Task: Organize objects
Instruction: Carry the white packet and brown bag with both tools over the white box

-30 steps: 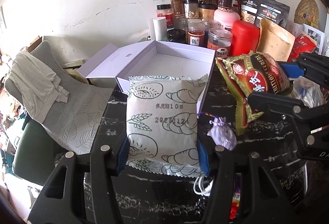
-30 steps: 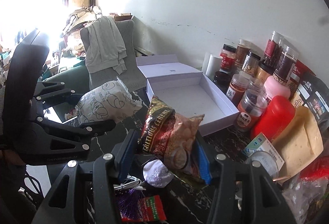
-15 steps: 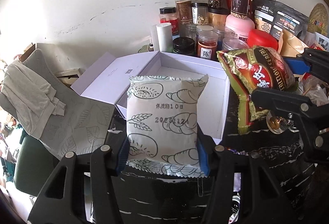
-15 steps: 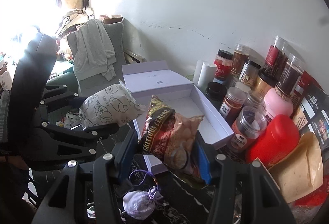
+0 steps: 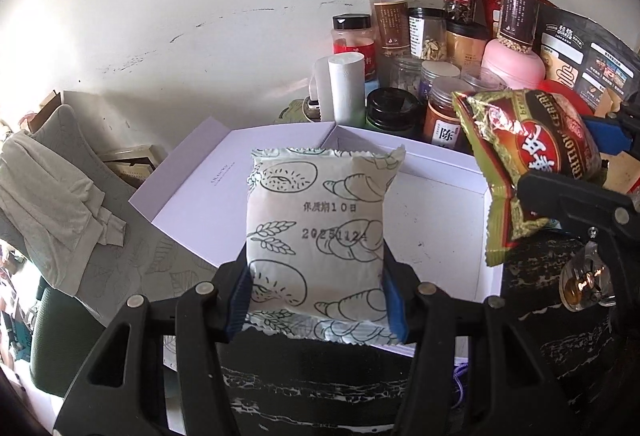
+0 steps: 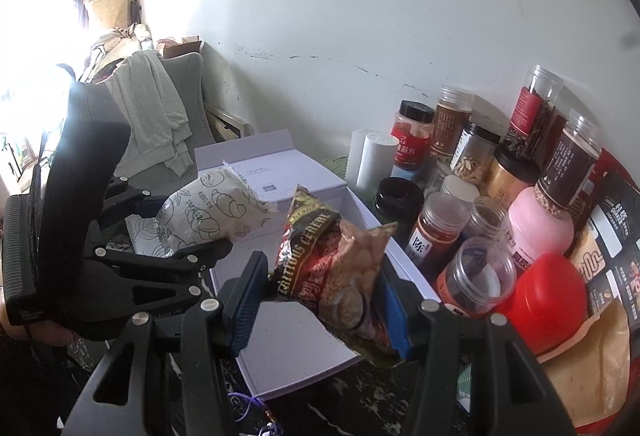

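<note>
the left gripper [image 5: 316,300] is closed on the lower part of a white plastic bread packet printed with croissant drawings [image 5: 316,236], one blue pad on each side edge, and it holds the packet upright in the air above the open white cardboard box [image 5: 452,236]. the right gripper [image 6: 320,300] is closed in the same way on a red and green crinkly cereal bag [image 6: 340,264], which hangs over the near part of the same box; its lower corner sticks out below the pads.

both packets look light and soft, i think. the bread packet is puffy with air, so a hard squeeze may crush what is inside, and the smooth film may slip; a hold low on the side seams, like now, seems good. the cereal bag is wrinkled and thin, its content probably breaks easily, so it is better to lay it down gently than to drop it.

the box stands on the dark marbled counter [image 5: 320,388] with its lid [image 5: 224,187] folded open to the left, and the part of the inside that shows has nothing in it. behind it, against the wall, is a group of clear plastic jars with spices and dried goods [image 6: 460,139], a pink jar [image 6: 540,224] and a red container [image 6: 552,300]; these stay outside the box.
</note>
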`<state>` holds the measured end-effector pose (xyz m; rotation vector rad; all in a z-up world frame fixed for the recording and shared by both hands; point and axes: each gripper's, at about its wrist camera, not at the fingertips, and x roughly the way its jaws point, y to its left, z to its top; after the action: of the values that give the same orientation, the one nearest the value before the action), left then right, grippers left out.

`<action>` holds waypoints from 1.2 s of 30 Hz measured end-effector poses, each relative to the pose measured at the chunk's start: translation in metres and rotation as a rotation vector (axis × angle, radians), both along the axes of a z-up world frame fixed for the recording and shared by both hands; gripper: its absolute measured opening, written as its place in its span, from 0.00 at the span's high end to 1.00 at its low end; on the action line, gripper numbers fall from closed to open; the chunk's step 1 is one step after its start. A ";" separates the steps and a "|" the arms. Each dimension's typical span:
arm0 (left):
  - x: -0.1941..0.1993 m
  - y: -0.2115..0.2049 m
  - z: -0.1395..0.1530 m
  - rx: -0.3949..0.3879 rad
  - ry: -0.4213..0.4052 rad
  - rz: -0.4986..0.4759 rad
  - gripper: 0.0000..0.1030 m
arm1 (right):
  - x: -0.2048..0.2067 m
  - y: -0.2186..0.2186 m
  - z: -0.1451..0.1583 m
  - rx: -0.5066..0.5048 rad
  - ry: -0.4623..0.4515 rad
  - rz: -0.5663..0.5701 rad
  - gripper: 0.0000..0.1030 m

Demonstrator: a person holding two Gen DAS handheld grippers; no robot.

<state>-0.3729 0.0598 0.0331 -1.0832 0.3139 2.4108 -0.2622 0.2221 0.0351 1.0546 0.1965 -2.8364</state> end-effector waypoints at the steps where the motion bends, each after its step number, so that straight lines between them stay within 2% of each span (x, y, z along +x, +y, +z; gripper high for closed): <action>1: -0.008 0.001 -0.003 -0.002 -0.004 0.003 0.49 | -0.007 0.001 -0.001 -0.001 -0.002 -0.007 0.48; 5: -0.030 0.003 -0.014 -0.021 -0.009 0.009 0.49 | -0.030 0.004 -0.007 -0.029 -0.008 -0.017 0.48; 17: -0.084 0.020 -0.036 -0.037 -0.029 -0.005 0.49 | -0.083 0.015 -0.040 -0.026 -0.035 -0.081 0.48; 24: -0.098 0.042 -0.054 -0.066 -0.051 -0.058 0.49 | -0.101 0.029 -0.066 -0.053 -0.066 -0.124 0.47; 30: -0.107 0.063 -0.061 -0.075 -0.063 -0.099 0.49 | -0.110 0.037 -0.075 -0.042 -0.078 -0.144 0.47; 36: -0.114 0.076 -0.082 -0.123 -0.070 -0.102 0.48 | -0.120 0.038 -0.093 -0.018 -0.109 -0.146 0.48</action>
<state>-0.4868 0.1357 -0.0489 -1.1735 0.4877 2.2828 -0.3825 0.2603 -0.0574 1.2647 0.0875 -2.8898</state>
